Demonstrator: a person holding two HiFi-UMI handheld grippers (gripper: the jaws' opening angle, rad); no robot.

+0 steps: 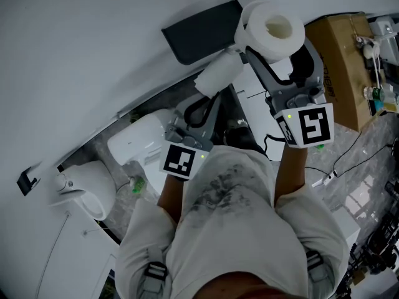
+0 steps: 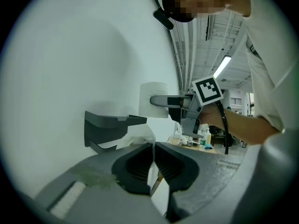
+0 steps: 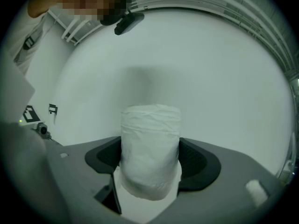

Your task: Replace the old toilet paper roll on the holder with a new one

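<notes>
So the right gripper (image 3: 150, 153) had the new roll (image 1: 271, 28) clamped by its sides. The jaws were spread about as wide as the roll is fat, with the pads pressed into the paper. In the head view the hollow core pointed pretty much straight up at the camera, and the left gripper view showed the same thing, a roll standing upright. So I'd say its long axis ran up and down, not along the wall.

The holder (image 1: 202, 31) was the dark grey bracket on the white wall. In the head view the new roll sat just beside it at roughly 3 o'clock, so from the right gripper the holder was at 9 o'clock.

The left gripper (image 2: 153, 146) was nearly closed, with only a thin white layer pinched between the pads. That looked like part of the old roll (image 1: 218, 73), which hung off its tips at about 5 o'clock from the holder, off the bracket and just below it.

My read is that the right hand is the one to go in, since it's the nearer one carrying anything useful. The catch is the axis. I couldn't make out the holder's bar, so I couldn't tell how far the roll would need tipping to slide on.
</notes>
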